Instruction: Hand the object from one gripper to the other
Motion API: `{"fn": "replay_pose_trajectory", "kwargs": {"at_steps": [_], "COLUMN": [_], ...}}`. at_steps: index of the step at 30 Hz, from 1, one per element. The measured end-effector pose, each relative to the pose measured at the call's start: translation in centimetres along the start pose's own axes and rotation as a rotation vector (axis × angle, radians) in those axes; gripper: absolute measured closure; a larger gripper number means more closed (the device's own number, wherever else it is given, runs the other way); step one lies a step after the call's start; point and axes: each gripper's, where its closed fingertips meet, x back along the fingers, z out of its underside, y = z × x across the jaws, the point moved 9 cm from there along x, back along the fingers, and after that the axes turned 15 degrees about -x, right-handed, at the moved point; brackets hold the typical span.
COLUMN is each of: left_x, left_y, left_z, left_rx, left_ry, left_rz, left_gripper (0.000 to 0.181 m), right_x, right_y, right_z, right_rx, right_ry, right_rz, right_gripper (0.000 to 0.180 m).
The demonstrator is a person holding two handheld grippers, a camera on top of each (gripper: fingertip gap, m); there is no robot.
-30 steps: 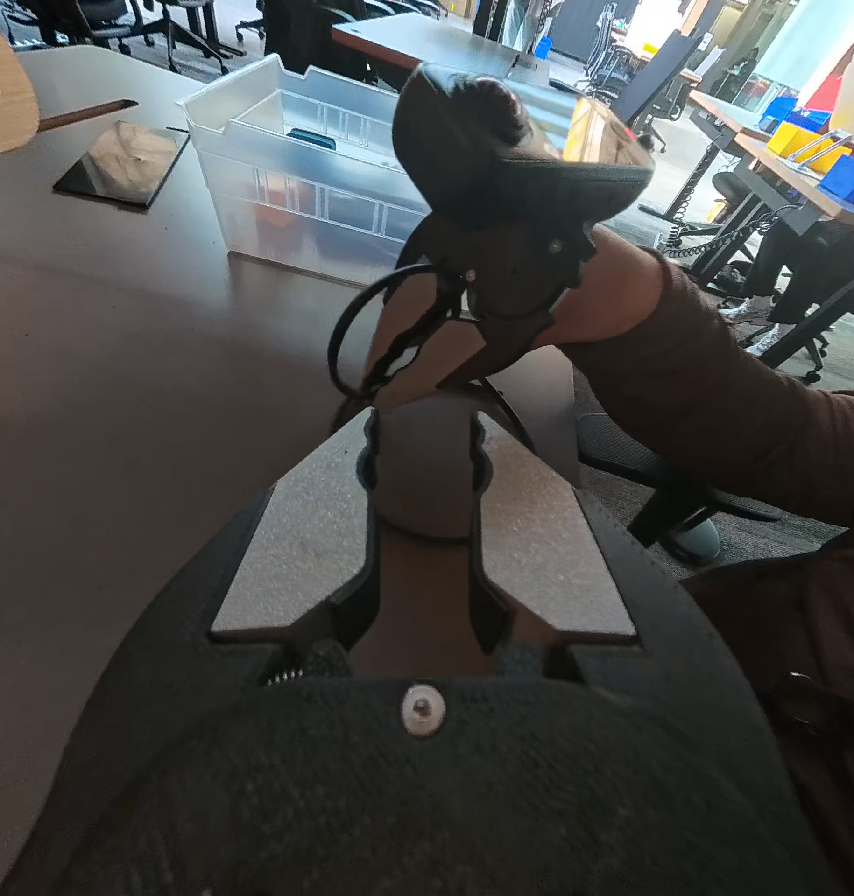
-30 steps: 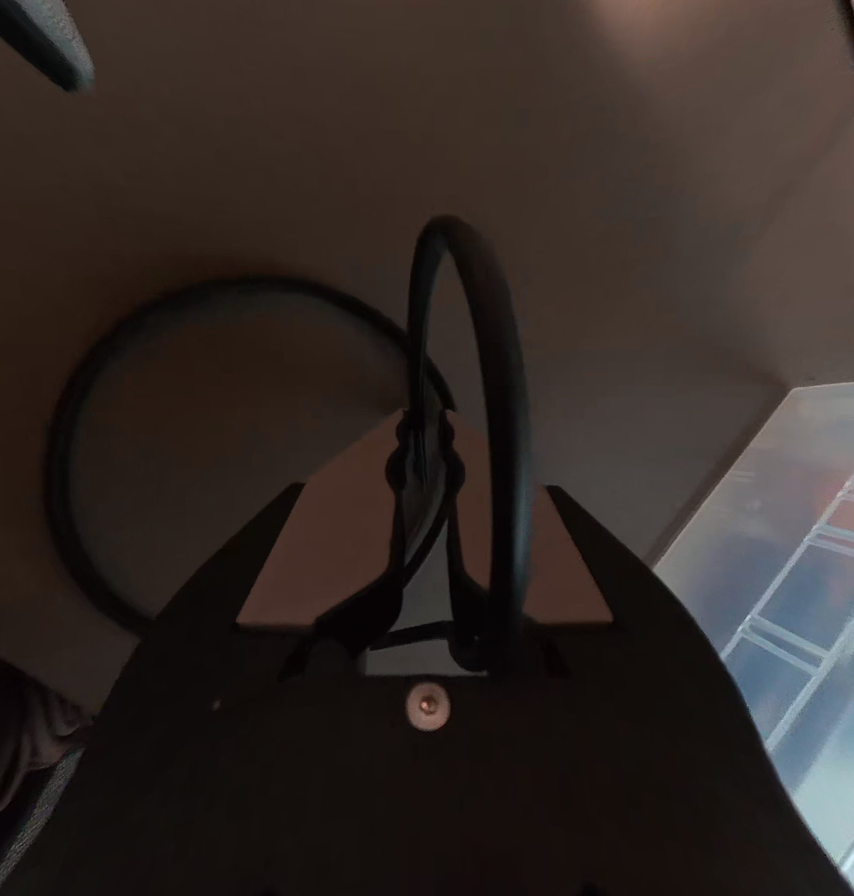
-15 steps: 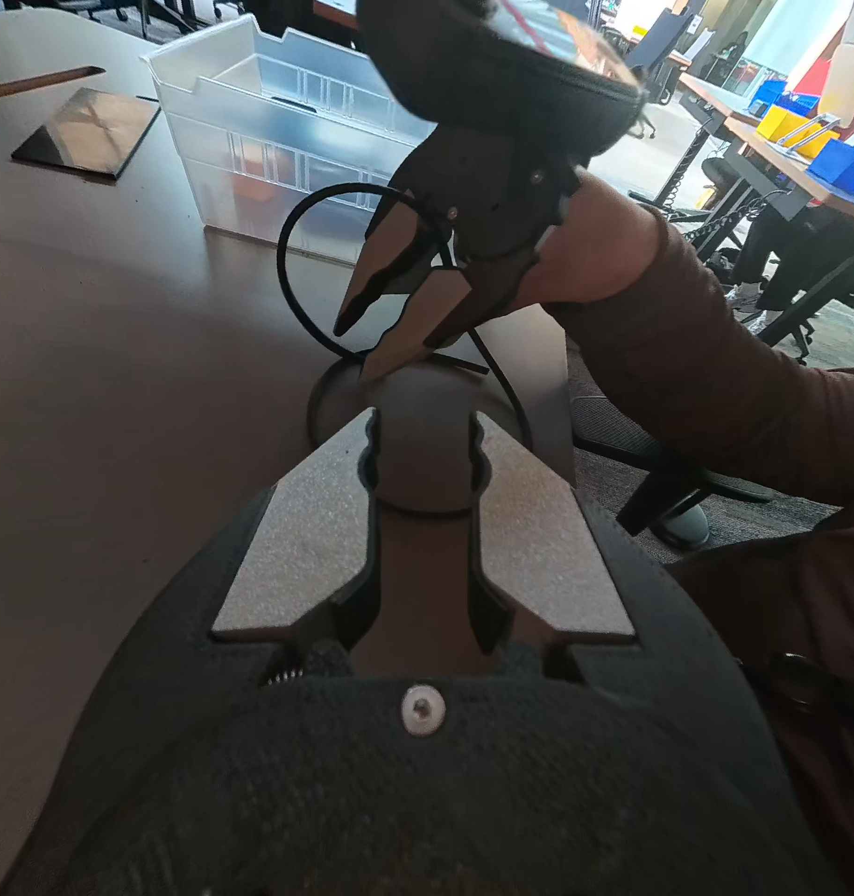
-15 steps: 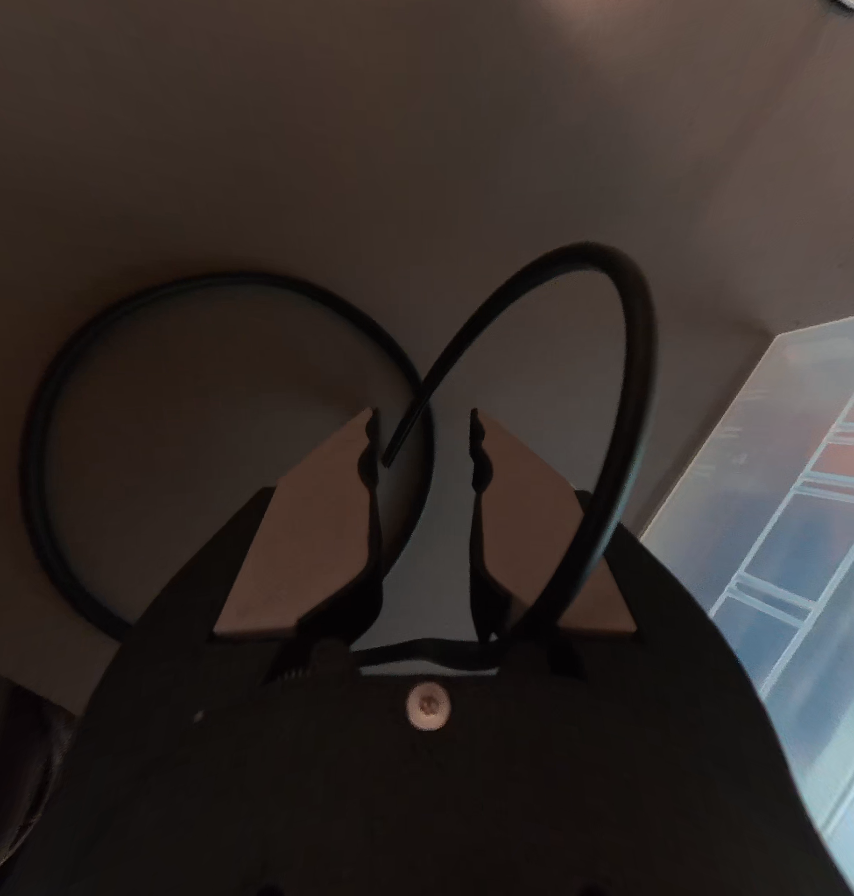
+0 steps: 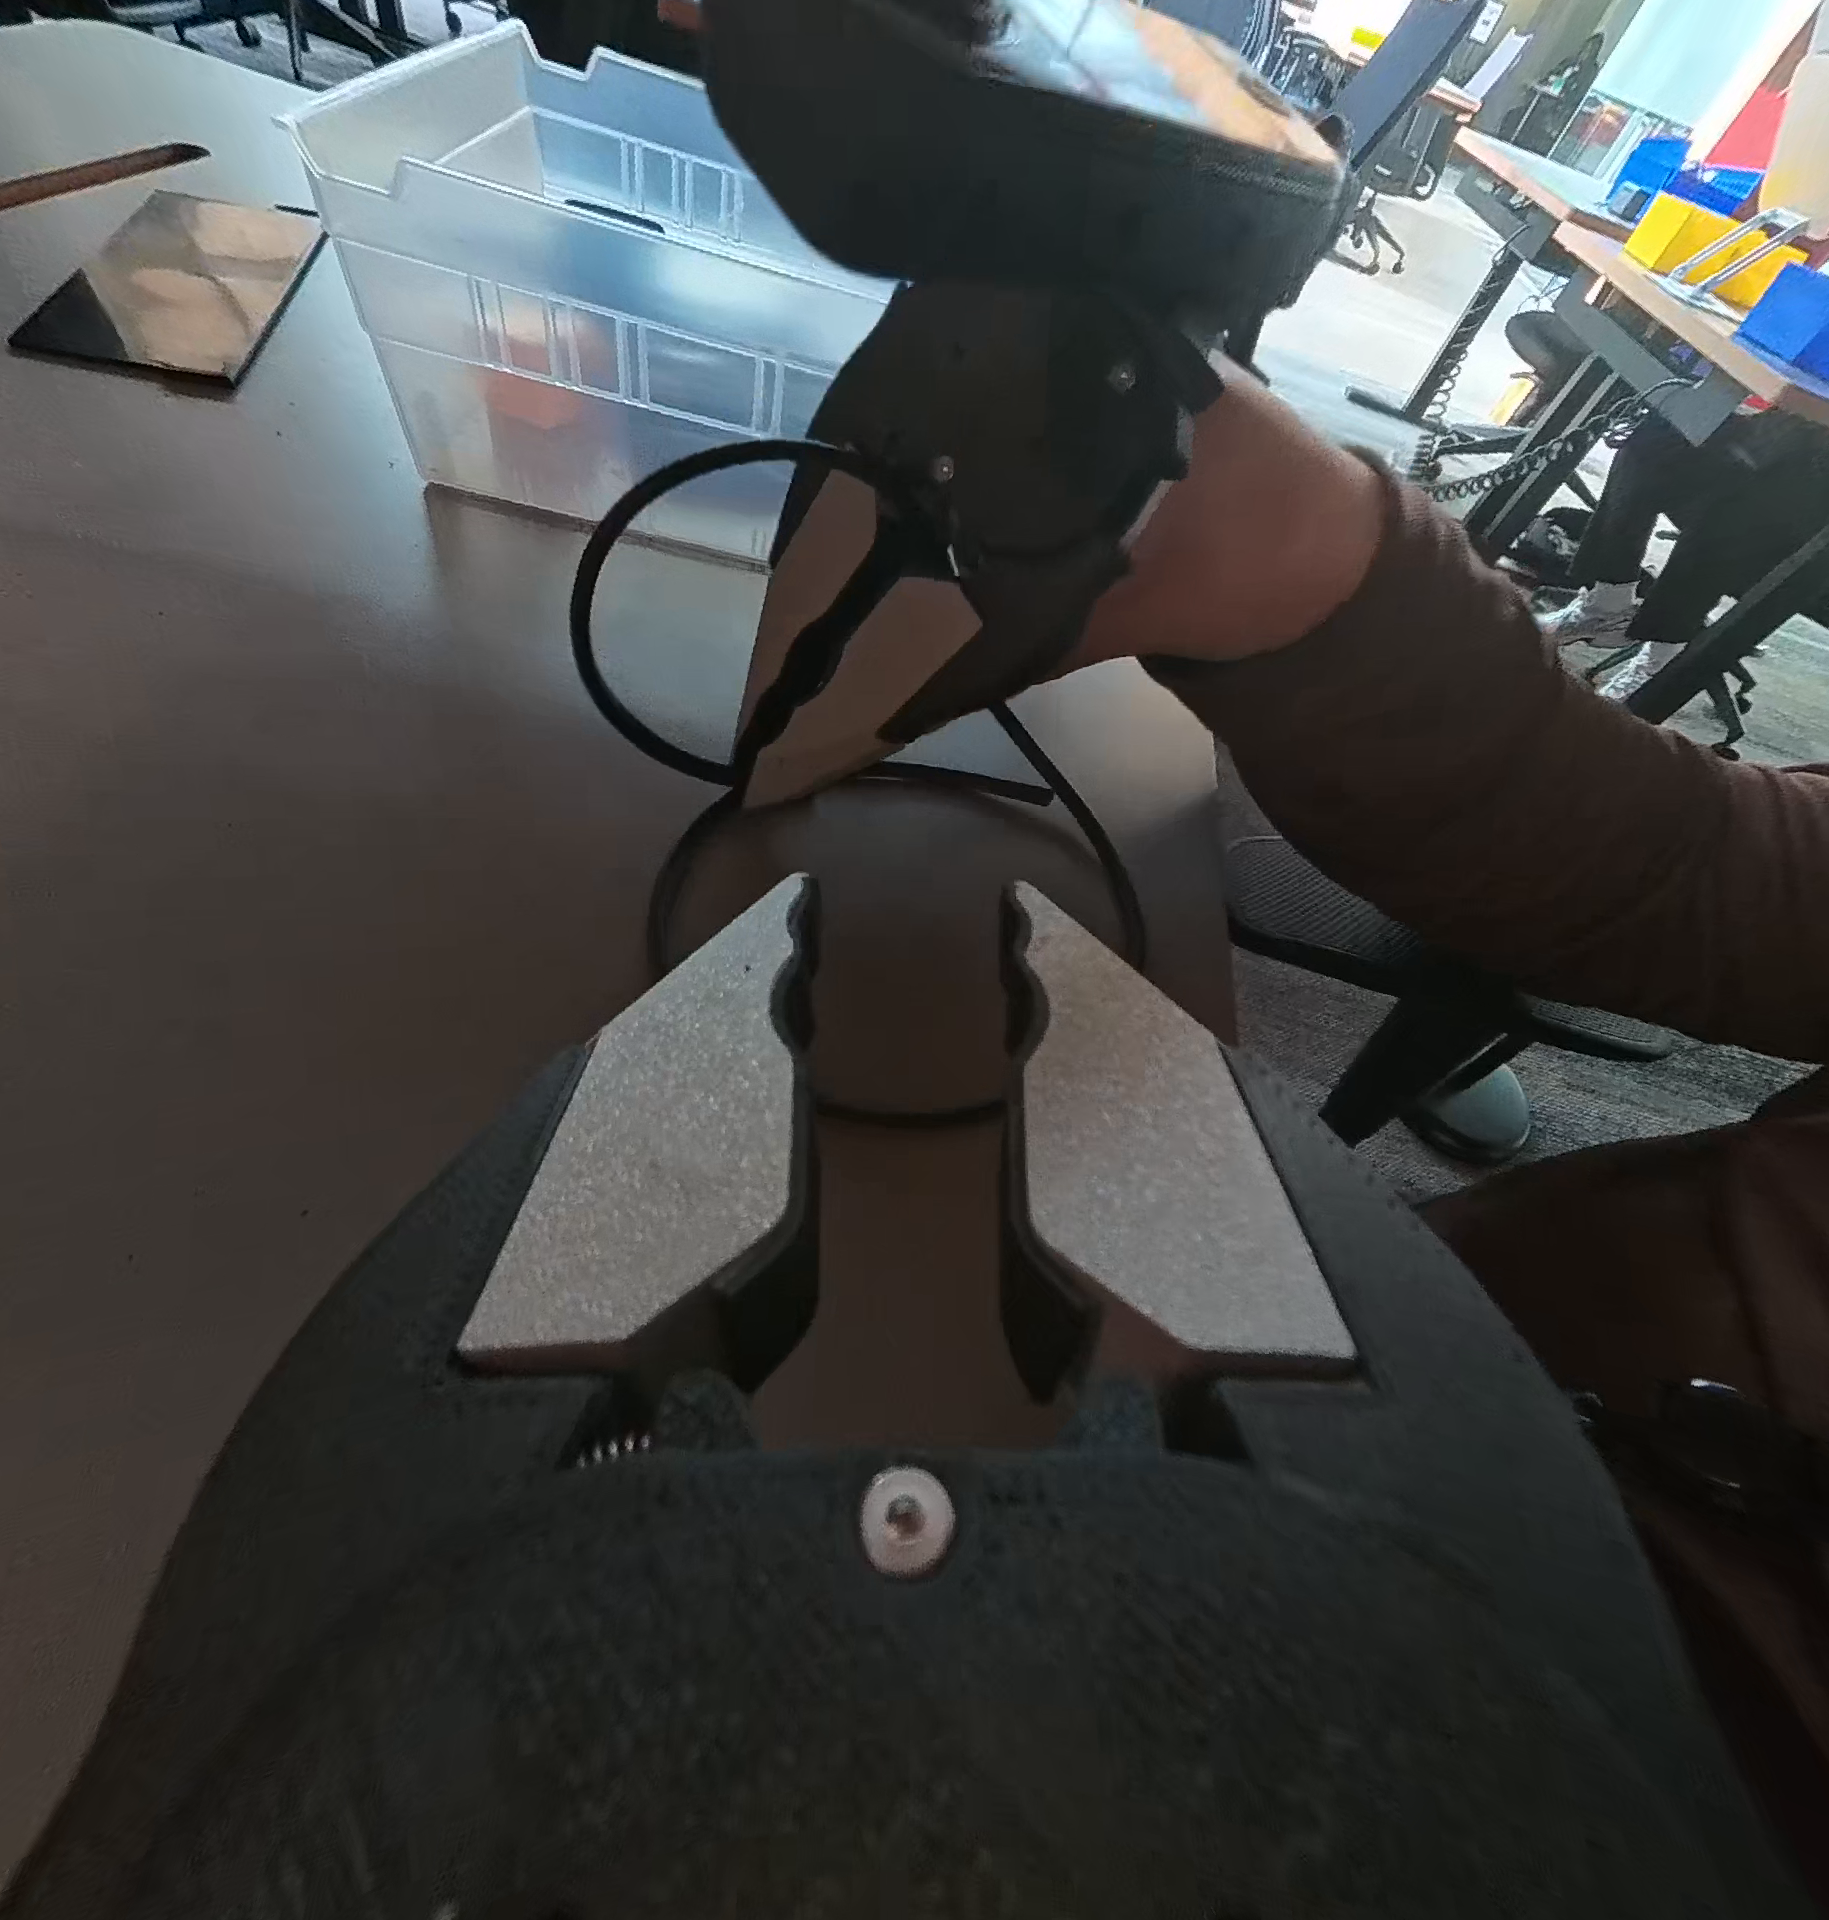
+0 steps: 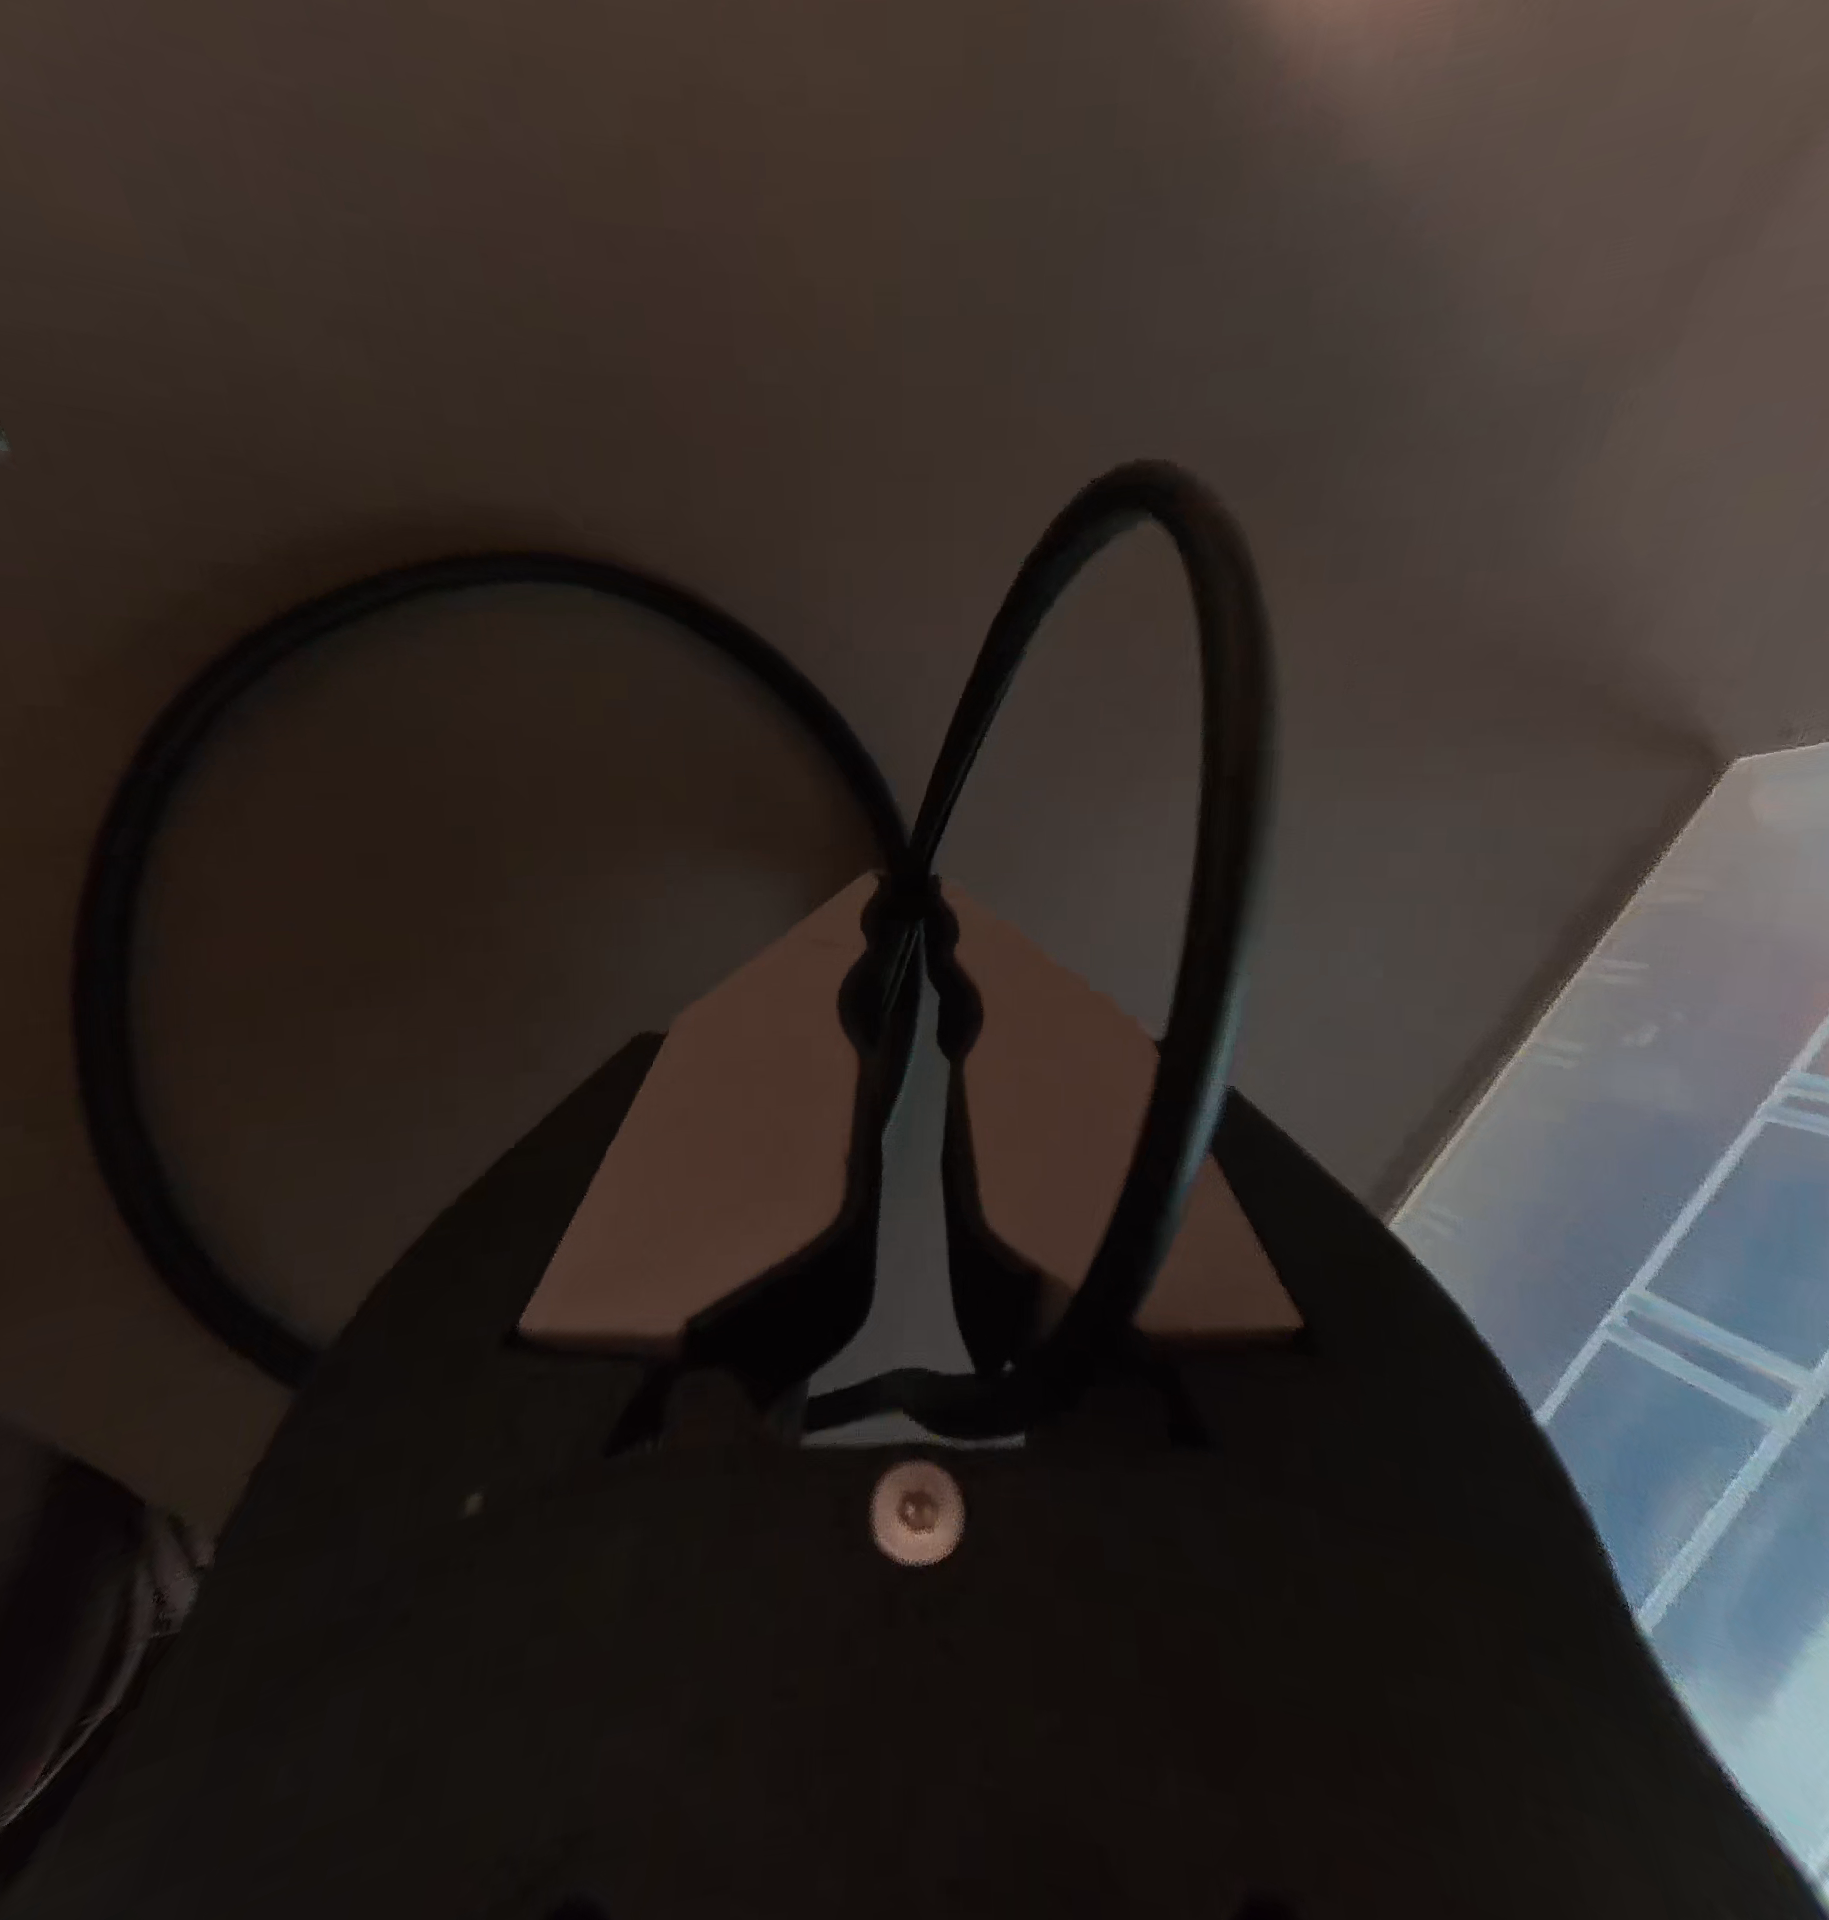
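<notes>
Right claw (image 6: pixel 905 914) pinched nearly closed on a black cable (image 6: pixel 1216 727) at its tips; one loop stands up to the right of the tips, another lies flat on the dark worktop (image 5: pixel 214 831) to the left. Left claw (image 5: pixel 905 935) spread wide and empty, low over the worktop, just near of the flat loop. Clear plastic bin (image 5: pixel 577 312) sits farther back. A flat dark slab (image 5: pixel 177 286) lies far left.

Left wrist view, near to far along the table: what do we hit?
Left claw → black cable pinched in the right claw → clear plastic bin. The dark flat panel lies off to the left, about bin depth.
</notes>
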Motion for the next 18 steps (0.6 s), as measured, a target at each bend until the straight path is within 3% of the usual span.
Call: {"fn": "replay_pose_trajectory", "kwargs": {"at_steps": [1,4,8,18], "left_x": [0.1,0.5,1.6,1.9], "left_y": [0.0,0.3,0.8,0.6], "left_z": [0.0,-0.1,-0.3,-0.3], "left_rx": [-0.007,-0.013,0.009,0.003], "left_ry": [0.001,-0.002,-0.039,-0.047], "left_rz": [0.001,-0.009,-0.022,-0.032], "left_gripper": [0.149,0.15,0.15,0.153], "right_x": [-0.1,0.7,4.8,22.2], "right_y": [0.2,0.8,-0.1,-5.9], "right_z": [-0.2,-1.1,-2.2,-4.7], "right_rx": [0.01,-0.003,-0.034,-0.043], "right_ry": [0.002,-0.063,-0.178,-0.428], "right_rz": [0.014,-0.04,-0.042,0.264], "right_gripper": [0.18,0.18,0.18,0.18]}}
